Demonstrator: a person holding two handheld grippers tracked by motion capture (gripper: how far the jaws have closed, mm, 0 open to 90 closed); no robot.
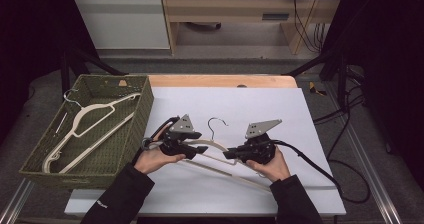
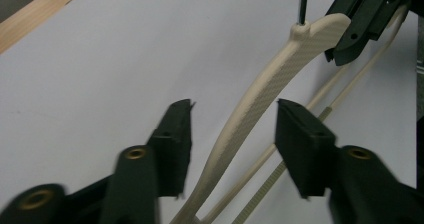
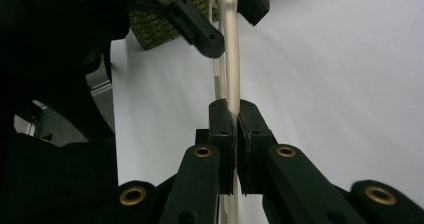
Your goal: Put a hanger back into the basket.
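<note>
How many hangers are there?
2. One cream hanger lies in the green woven basket at the left. The other hanger is over the white sheet, clamped by the right gripper, its arm passing between the left gripper's open jaws. None seems hidden.

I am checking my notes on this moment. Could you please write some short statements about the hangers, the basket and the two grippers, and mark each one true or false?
1. The right gripper is shut on the cream hanger. True.
2. The left gripper also clamps that hanger. False: the hanger's arm passes between its jaws, which stand apart from it.
3. The green woven basket holds another hanger. True.
4. The basket sits at the table's right. False: in the high view it is at the left.
5. The held hanger has a metal hook. True.
</note>
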